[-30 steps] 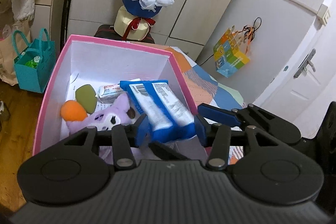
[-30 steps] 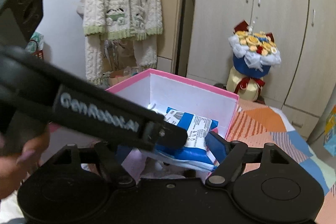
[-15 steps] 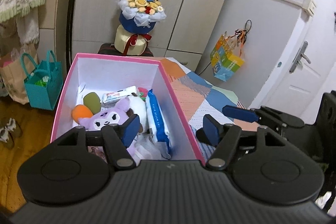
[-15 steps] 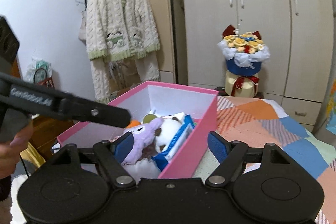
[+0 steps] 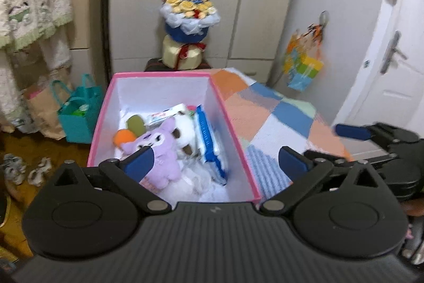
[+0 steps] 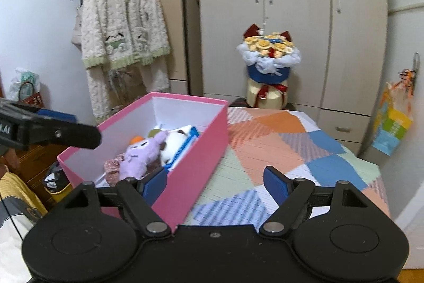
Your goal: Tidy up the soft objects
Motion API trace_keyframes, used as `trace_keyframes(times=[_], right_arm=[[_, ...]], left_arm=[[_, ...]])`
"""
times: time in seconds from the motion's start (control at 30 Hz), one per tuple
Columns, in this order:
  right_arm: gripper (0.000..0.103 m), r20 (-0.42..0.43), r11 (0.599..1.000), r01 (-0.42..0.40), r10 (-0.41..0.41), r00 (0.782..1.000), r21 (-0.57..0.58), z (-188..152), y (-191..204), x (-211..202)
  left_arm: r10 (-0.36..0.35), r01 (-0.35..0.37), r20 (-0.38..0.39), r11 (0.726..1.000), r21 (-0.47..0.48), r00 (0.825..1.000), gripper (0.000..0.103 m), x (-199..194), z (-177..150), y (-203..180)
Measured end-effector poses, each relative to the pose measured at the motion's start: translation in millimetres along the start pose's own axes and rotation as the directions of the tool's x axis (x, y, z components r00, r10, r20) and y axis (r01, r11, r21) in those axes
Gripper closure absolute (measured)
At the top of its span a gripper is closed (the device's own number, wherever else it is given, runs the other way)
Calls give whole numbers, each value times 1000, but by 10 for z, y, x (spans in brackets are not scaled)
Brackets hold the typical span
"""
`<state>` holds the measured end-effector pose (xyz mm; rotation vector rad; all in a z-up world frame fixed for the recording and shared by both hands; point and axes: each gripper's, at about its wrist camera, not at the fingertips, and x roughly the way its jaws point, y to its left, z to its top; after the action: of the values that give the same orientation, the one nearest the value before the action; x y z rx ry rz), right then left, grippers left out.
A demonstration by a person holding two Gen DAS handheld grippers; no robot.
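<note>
Pink box (image 5: pixel 233 139), two plush toys (image 5: pixel 159 150), one blue pack (image 5: pixel 208 139)

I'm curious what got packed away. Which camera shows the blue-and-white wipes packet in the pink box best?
The left wrist view: it looks down into the pink box, showing the wipes packet on edge along the right wall beside the white plush. In the right wrist view the box wall hides all but a blue strip.
</note>
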<state>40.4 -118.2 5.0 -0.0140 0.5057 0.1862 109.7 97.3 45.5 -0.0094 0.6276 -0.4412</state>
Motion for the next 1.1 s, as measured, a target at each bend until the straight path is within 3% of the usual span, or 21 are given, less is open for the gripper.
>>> trace_keyframes(times=[0.13, 0.27, 0.37, 0.43, 0.57, 0.73, 1.1], right_arm=[[11, -13, 999, 40, -40, 999, 7, -19, -66, -114], [1, -70, 994, 109, -110, 991, -14, -43, -85, -135], [1, -112, 978, 201, -206, 972, -51, -57, -41, -177], [1, -66, 972, 230, -233, 970, -47, -110, -47, -291], [1, 0, 975, 220, -220, 975, 17, -218, -79, -488], [1, 42, 976, 205, -208, 977, 79, -322, -70, -685], [1, 50, 957, 226, -238, 970, 182, -483, -159, -923]], left_arm=[[100, -99, -35, 995, 19, 994, 1, -29, -4, -134], [117, -115, -41, 992, 44, 992, 1, -83, -34, -218], [134, -134, 0, 990, 41, 991, 1, -159, -107, -262], [166, -168, 43, 985, 46, 985, 1, -197, -168, -304], [191, -196, 95, 980, 44, 977, 1, -234, -325, -387], [199, -204, 100, 978, 48, 975, 1, -251, -429, -491], [213, -221, 131, 974, 51, 968, 0, -275, -604, -682]])
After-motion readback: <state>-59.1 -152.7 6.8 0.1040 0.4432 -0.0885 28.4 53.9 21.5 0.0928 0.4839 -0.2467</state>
